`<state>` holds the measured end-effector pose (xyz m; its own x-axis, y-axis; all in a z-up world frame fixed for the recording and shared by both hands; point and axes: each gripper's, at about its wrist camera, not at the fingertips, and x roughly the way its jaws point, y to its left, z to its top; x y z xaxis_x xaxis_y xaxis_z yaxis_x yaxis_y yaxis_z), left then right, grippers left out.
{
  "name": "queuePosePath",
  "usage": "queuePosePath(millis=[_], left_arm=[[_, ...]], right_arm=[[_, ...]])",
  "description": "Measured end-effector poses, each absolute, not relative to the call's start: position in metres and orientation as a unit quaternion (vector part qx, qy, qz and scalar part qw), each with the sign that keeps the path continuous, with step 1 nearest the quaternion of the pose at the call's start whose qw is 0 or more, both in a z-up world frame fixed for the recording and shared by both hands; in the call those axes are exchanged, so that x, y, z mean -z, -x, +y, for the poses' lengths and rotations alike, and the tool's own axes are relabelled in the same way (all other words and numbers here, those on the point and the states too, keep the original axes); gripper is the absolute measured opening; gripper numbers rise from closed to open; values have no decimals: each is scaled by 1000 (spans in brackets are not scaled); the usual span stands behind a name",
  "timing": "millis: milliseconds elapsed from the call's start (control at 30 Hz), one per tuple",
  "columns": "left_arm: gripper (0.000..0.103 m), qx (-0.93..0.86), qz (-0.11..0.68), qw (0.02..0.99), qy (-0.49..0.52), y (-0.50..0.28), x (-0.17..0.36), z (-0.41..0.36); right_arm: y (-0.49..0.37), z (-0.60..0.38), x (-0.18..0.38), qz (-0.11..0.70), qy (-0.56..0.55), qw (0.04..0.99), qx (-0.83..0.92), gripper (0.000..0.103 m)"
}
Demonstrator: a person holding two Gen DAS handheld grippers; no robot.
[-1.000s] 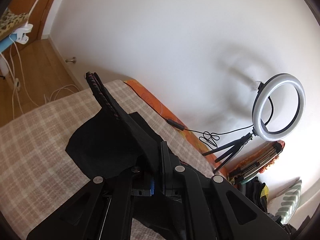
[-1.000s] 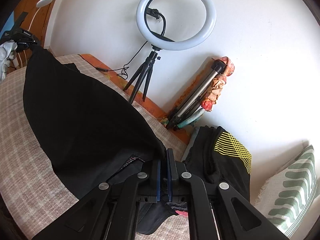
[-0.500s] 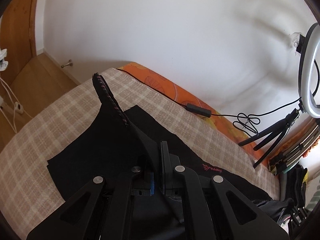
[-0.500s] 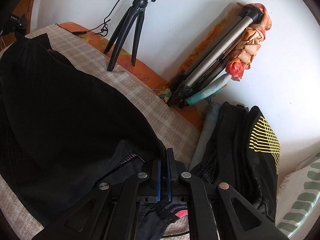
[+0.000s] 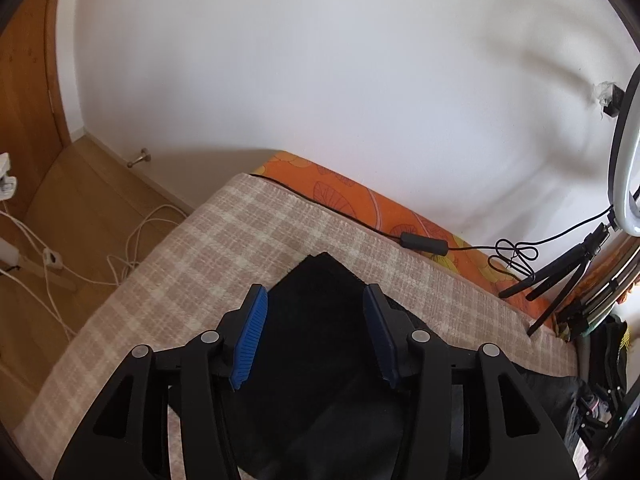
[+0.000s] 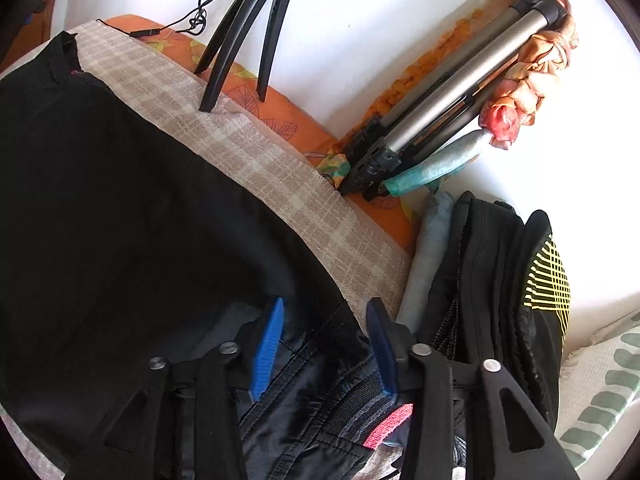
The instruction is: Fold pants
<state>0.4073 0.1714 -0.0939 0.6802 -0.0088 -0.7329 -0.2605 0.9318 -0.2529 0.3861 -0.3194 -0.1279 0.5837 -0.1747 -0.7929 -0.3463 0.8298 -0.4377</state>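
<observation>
The black pants (image 6: 132, 216) lie flat on the beige checked blanket (image 5: 224, 248). In the left wrist view one end of the pants (image 5: 316, 332) lies below my left gripper (image 5: 314, 300), which is open and empty with blue pads (image 5: 250, 336) spread to either side. In the right wrist view my right gripper (image 6: 326, 316) is open and empty above the waistband end, where a pink label (image 6: 386, 426) shows.
A ring light (image 5: 622, 160) on a small tripod (image 6: 244, 36) stands at the bed's far edge by the white wall. A folded metal tripod (image 6: 448, 120), a black and yellow bag (image 6: 516, 296) and a green-patterned pillow (image 6: 600, 392) lie to the right. White cables (image 5: 48, 256) run over the wooden floor.
Both grippers were shut on the pants and held them up. They lowered the cloth onto the blanket and opened, so the pants now lie released.
</observation>
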Motion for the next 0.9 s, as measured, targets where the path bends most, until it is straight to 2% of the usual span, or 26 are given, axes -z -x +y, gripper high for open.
queuePosePath(millis=[100, 167, 267, 433, 700, 900], left_arm=[[49, -74, 400, 897, 174, -390, 99, 197], [49, -71, 416, 890, 173, -379, 111, 208], [49, -69, 438, 877, 184, -369, 134, 221], [49, -66, 456, 864, 202, -359, 160, 224], [49, -23, 467, 866, 177, -349, 170, 187], [49, -15, 470, 877, 97, -356, 167, 146]], right_arm=[[-380, -301, 111, 431, 285, 853, -67, 54], [-378, -285, 98, 415, 282, 861, -79, 64], [-376, -258, 84, 390, 291, 870, -83, 68], [-364, -223, 69, 392, 248, 873, -147, 68], [-312, -189, 70, 392, 230, 860, -231, 68], [-345, -175, 79, 393, 214, 854, -263, 68]])
